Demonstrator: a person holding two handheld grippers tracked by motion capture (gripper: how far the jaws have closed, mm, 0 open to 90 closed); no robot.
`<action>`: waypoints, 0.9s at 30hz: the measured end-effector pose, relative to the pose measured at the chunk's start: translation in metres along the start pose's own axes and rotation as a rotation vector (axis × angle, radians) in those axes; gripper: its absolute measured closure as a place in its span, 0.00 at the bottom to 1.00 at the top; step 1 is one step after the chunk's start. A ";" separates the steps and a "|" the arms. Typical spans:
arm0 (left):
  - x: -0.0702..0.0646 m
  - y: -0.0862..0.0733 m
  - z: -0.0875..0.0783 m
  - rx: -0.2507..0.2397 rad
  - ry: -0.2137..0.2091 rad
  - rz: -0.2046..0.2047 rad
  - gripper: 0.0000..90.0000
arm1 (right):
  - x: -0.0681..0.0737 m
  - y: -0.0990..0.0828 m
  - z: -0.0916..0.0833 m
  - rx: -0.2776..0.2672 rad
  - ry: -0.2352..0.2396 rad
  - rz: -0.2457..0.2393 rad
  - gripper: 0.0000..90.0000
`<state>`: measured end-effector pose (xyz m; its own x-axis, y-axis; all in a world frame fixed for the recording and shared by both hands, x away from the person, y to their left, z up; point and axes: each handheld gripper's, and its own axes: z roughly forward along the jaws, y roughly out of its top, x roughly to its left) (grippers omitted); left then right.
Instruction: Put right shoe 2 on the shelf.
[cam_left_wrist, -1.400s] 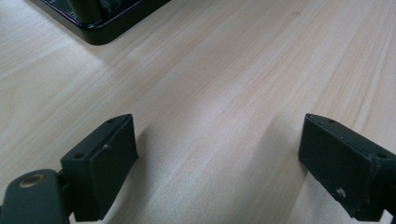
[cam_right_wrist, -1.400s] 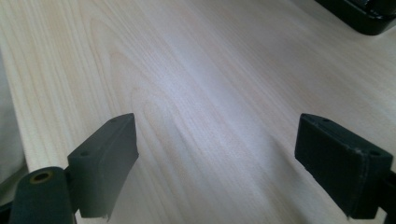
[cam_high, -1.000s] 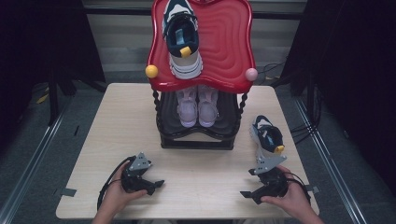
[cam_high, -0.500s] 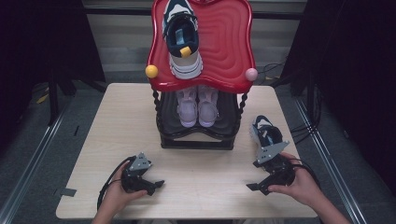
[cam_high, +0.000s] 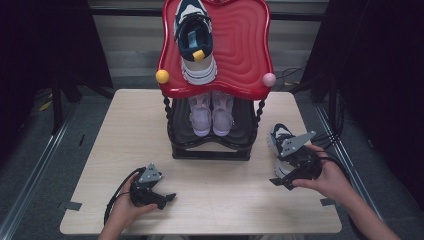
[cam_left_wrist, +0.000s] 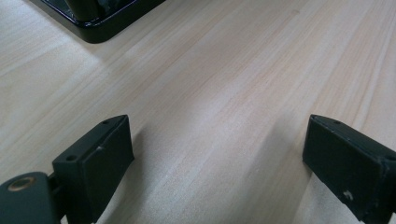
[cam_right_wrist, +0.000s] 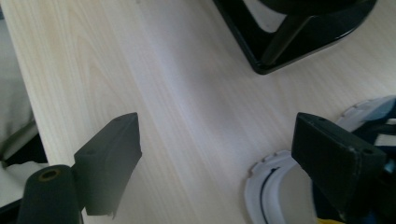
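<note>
Two jaws spread wide on my right hand-held gripper (cam_high: 292, 176), just beside the sneaker (cam_high: 278, 141) on the surface (cam_high: 125, 125); my left hand-held gripper (cam_high: 150, 192) rests released too.

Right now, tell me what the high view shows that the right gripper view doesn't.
High view alone: the red top shelf with a navy shoe on it, a pink pair below, and the left gripper open over the table. Right gripper view alone: a close look at the loose shoe's white sole rim by its open jaws. Both share: the table, the rack's black base and the loose shoe.
</note>
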<state>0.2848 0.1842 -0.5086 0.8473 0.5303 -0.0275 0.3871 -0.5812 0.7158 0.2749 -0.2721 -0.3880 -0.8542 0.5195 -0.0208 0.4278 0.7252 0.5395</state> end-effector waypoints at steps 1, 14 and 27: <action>0.000 0.000 0.000 0.000 -0.001 0.000 0.09 | -0.002 0.001 -0.001 -0.004 -0.003 0.000 0.17; 0.000 0.000 0.000 0.000 -0.003 -0.002 0.08 | -0.030 -0.006 -0.011 0.035 -0.084 0.046 0.18; 0.000 0.000 0.000 0.000 -0.002 0.000 0.08 | -0.038 -0.016 0.006 0.126 -0.087 0.052 0.26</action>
<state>0.2848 0.1841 -0.5086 0.8480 0.5293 -0.0285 0.3871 -0.5816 0.7155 0.3019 -0.3006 -0.4007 -0.8035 0.5910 -0.0717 0.5089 0.7443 0.4324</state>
